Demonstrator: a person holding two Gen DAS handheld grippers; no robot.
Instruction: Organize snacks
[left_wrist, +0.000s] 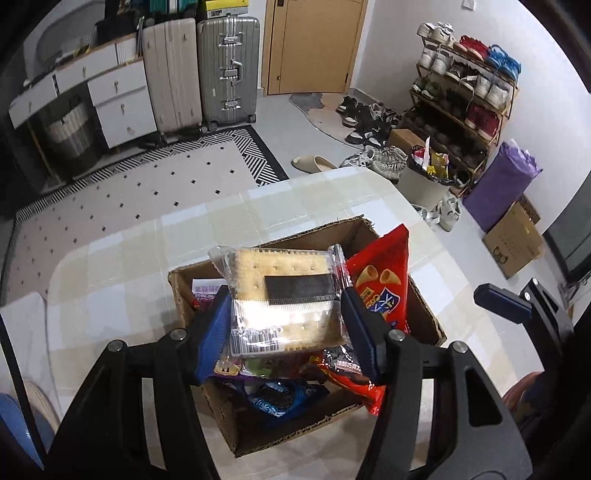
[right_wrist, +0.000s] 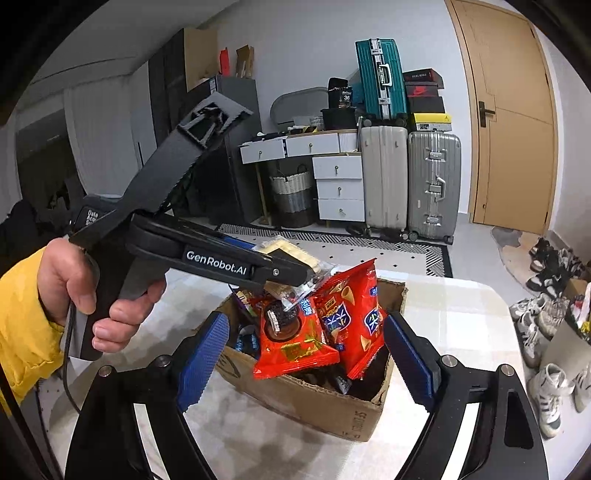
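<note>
My left gripper (left_wrist: 286, 295) is shut on a clear packet of square crackers (left_wrist: 284, 273), its blue pads pressing on both sides. It hangs over an open cardboard box (left_wrist: 258, 439) of snacks. In the box a red bag of cone snacks (left_wrist: 384, 280) stands upright beside a blue packet (left_wrist: 273, 398). The right wrist view shows the left gripper (right_wrist: 306, 275) carrying the cracker packet (right_wrist: 286, 249) above the box (right_wrist: 314, 398), where a red chocolate-pie packet (right_wrist: 291, 343) leans against the cone-snack bag (right_wrist: 354, 314). My right gripper (right_wrist: 306, 358) is open on the near side of the box, holding nothing.
The box sits on a table with a pale checked cloth (left_wrist: 129, 277). A hand in a yellow sleeve (right_wrist: 22, 314) holds the left gripper. On the floor beyond are a waste bin (left_wrist: 424, 181), a shoe rack (left_wrist: 461, 92), suitcases (left_wrist: 229, 70) and a patterned rug (left_wrist: 147, 184).
</note>
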